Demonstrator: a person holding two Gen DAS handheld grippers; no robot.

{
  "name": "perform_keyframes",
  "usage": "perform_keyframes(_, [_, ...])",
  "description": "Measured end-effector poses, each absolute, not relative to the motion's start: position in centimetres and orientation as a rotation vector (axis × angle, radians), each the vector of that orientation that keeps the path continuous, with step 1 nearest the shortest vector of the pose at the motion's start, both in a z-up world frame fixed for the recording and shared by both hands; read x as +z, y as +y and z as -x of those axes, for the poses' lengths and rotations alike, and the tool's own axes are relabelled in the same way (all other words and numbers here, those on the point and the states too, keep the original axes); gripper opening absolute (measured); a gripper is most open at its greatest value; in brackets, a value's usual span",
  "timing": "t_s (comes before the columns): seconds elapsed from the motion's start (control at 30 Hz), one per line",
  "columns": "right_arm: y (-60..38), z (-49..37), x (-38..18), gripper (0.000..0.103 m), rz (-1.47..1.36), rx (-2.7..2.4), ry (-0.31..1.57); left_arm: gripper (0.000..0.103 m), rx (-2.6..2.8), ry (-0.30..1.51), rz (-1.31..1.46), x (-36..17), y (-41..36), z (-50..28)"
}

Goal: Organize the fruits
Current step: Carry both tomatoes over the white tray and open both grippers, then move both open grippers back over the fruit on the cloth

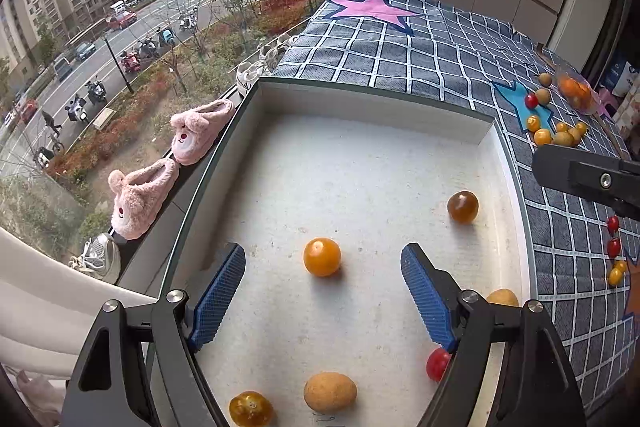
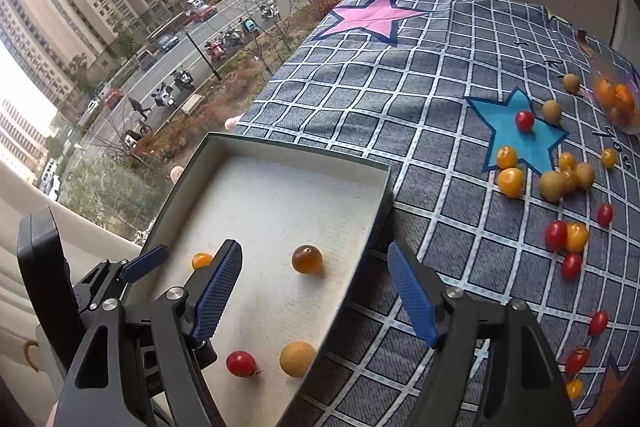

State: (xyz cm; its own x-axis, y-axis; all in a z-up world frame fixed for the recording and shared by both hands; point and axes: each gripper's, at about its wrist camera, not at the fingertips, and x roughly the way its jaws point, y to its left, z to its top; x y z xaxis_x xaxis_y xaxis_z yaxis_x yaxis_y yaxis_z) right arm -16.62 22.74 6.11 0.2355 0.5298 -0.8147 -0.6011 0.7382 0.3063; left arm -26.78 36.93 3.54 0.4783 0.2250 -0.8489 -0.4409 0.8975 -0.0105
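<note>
Hovering over the white-lined box (image 1: 486,131), the left gripper (image 1: 323,267) stands with its blue pads spread wide and nothing pressed between them; an orange cherry tomato (image 1: 322,257) lies loose on the box floor at centre frame, midway between the fingers. In the right wrist view the right gripper (image 2: 314,269) is likewise open and empty, its left pad over the box and its right pad over the checked cloth (image 2: 400,87), with a brownish amber fruit (image 2: 307,259) resting on the floor between them. At least 6 fruits lie in the box in the left view. Many more remain scattered at the right of both frames, around the blue star (image 2: 516,135): red tomatoes, yellow ones and tan round fruits, several touching in a cluster. The drop appears complete, so the sensible move is to lift both grippers clear of the box rim, then approach 1 isolated fruit from above, since round fruit rolls easily on cloth.
</note>
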Motion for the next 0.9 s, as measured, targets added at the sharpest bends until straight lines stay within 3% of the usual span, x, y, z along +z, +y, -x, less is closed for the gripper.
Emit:
perform_keyframes(0.5, [8.6, 18.9, 5.3, 0.079, 0.016, 0.567, 1.080, 0.081, 0.254, 0.917, 0.130, 8.6, 28.7, 25.8])
perform_keyframes(0.9, [-0.1, 18.5, 3.2, 0.079, -0.012, 0.423, 1.098, 0.081, 0.108, 0.991, 0.045, 6.6, 19.4, 21.8])
